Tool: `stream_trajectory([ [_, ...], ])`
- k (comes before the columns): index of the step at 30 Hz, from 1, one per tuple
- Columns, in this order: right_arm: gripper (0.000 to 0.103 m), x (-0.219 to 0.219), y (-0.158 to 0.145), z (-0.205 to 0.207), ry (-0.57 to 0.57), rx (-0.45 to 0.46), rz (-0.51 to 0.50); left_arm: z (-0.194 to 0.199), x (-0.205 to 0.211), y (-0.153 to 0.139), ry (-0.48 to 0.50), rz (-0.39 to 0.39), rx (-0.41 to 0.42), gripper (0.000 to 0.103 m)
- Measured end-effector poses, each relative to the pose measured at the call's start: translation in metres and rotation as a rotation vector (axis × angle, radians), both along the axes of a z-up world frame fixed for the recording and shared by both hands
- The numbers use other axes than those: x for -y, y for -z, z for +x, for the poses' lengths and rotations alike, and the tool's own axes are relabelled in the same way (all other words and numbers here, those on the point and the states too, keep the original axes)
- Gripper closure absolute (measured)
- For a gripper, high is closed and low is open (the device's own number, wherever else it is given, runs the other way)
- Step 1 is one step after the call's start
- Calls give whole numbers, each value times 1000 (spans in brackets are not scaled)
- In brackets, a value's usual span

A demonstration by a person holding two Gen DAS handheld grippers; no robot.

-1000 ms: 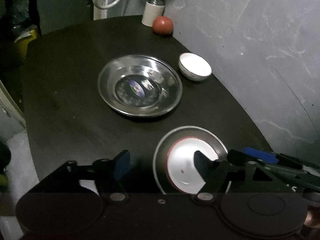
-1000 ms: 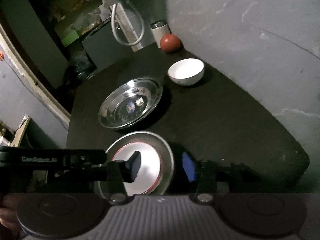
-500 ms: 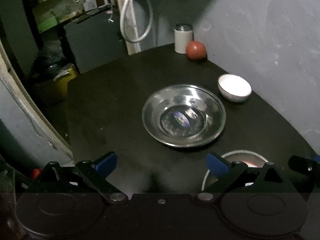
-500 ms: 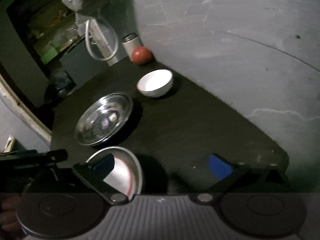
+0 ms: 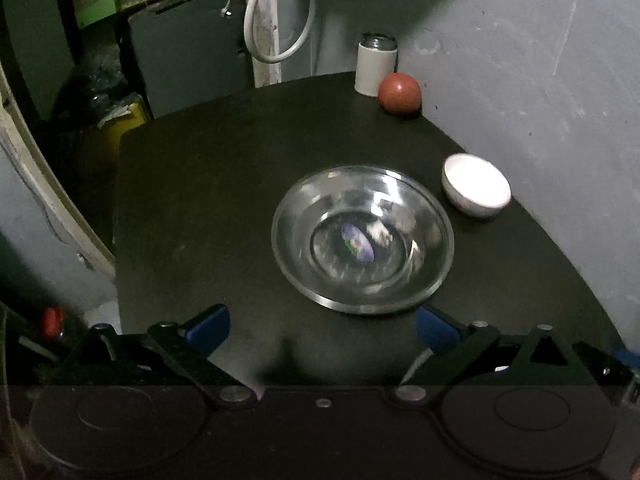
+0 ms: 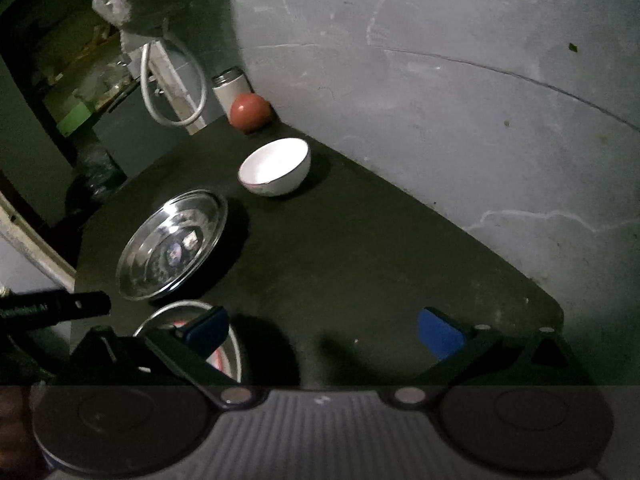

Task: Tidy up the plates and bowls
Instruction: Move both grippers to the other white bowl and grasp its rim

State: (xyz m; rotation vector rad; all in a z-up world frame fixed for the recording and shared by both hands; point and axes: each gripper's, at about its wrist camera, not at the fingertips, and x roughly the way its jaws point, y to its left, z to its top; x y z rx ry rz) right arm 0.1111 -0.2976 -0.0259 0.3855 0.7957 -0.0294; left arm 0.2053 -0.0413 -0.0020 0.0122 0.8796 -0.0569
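A wide steel bowl [image 5: 362, 240] sits mid-table, also in the right wrist view [image 6: 174, 246]. A small white bowl [image 5: 476, 184] stands to its right near the wall, also in the right wrist view [image 6: 275, 166]. A steel plate holding a white red-rimmed dish [image 6: 224, 354] lies at the near edge, mostly hidden behind my right gripper's left finger. My left gripper [image 5: 322, 330] is open and empty, just short of the steel bowl. My right gripper [image 6: 323, 330] is open and empty over bare table.
The black table [image 5: 200, 200] abuts a grey wall [image 6: 440, 100] on the right. A white canister [image 5: 376, 64] and a red ball [image 5: 400, 92] stand at the far corner. Clutter and a white hose [image 5: 280, 12] lie beyond the table's far edge.
Both grippers have opened wide and pulled back from the steel plate with the white dish. The plate now lies at the bottom edge of both views.
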Motion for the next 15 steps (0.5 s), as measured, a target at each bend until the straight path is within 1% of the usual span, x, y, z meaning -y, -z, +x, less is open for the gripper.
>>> stream_trajectory([
  [2, 0, 3, 2, 8, 24, -15, 33, 14, 6, -3, 29, 16, 13, 3],
  [4, 0, 7, 4, 18, 54, -30, 66, 30, 14, -8, 78, 23, 31, 3],
  [5, 0, 8, 4, 23, 69, -23, 76, 39, 18, -9, 93, 23, 44, 3],
  [7, 0, 8, 3, 32, 99, -2, 67, 61, 26, -12, 135, 7, 64, 2],
  [10, 0, 7, 0, 50, 134, 34, 53, 96, 39, -11, 197, -25, 69, 2],
  [15, 0, 7, 5, 86, 194, 63, 69, 154, 65, 3, 304, -25, 53, 2],
])
